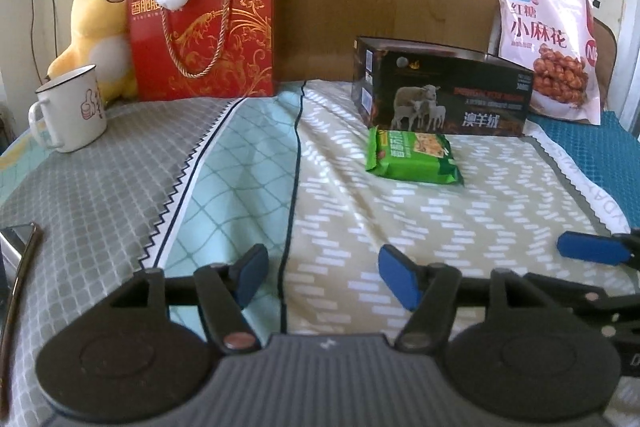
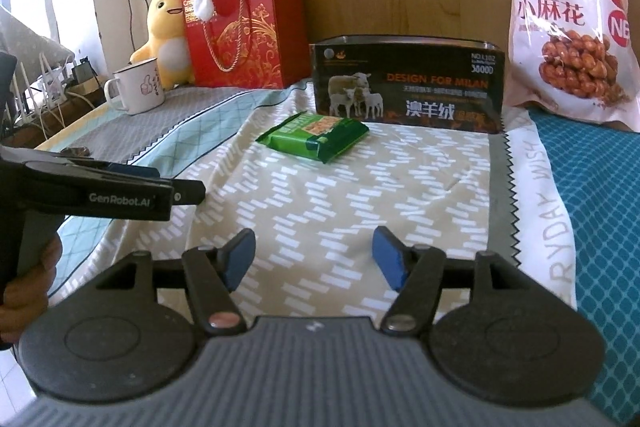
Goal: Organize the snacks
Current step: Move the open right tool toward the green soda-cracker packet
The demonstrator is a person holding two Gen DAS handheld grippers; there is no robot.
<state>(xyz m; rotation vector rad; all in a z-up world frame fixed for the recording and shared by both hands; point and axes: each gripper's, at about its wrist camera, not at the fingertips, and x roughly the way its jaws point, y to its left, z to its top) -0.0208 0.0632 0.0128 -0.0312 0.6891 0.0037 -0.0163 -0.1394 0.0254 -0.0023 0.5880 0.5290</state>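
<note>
Snack pack (image 1: 414,157) beyond both parted claws

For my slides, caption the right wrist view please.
Open right gripper faces a green snack packet lying before a black box on the patterned cloth.

The snack packet (image 1: 414,157) is bright green with a yellowish picture panel. Behind it, the box (image 1: 444,91) is black, printed with white sheep and orange lettering. The snack bag (image 1: 548,43) is pale pink with dark red characters and brown twists. The gift box (image 1: 204,27) is red with gold scrollwork. The cloth (image 1: 360,211) shows beige with white dashes, mint lattice and grey checks. The mug (image 1: 72,107) is white; the plush toy (image 1: 96,27) is yellow.
</note>
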